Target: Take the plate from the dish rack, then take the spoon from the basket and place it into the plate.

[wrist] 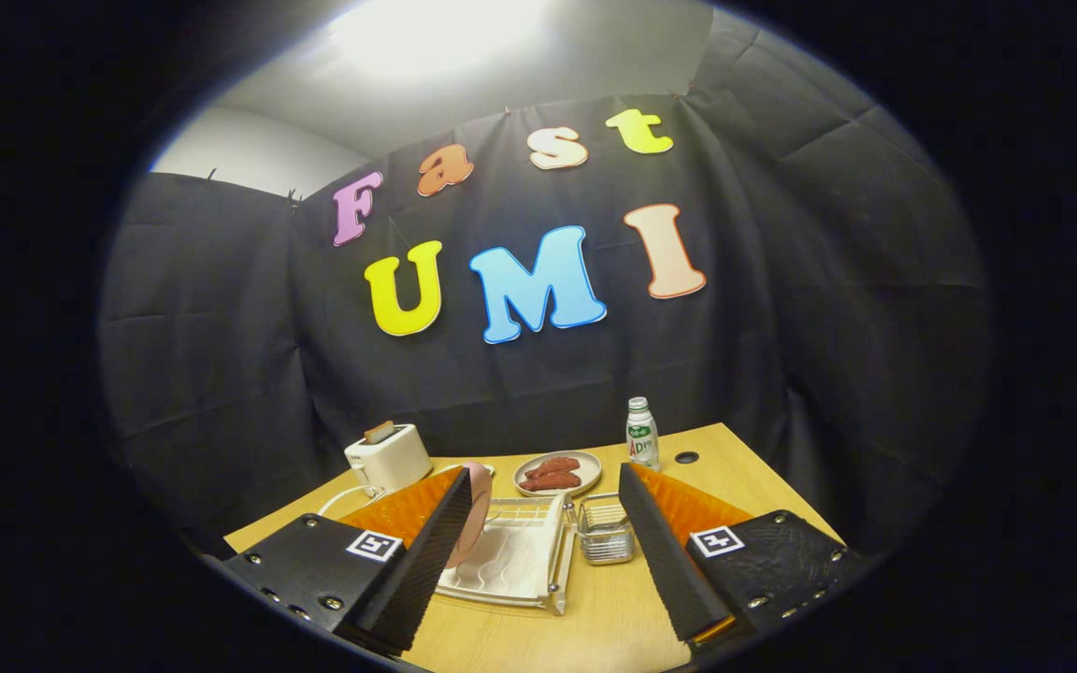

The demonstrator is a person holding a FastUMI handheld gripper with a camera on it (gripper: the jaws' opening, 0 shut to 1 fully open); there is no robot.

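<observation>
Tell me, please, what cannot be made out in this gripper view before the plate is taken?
- Spoon: the basket is too small and far to show it.
- Plate: its near part is hidden behind one finger.
- Dish rack: its side under the plate is hidden by that finger.
- Bottle: its label is too small.
The gripper has its jaws open, holding nothing.

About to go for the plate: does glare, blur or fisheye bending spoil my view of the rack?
Gripper view: ceiling light blows out overhead, no glare on the dish rack; the pink plate is sharp, partly behind one finger of the open gripper; fisheye bends the table edges.
</observation>
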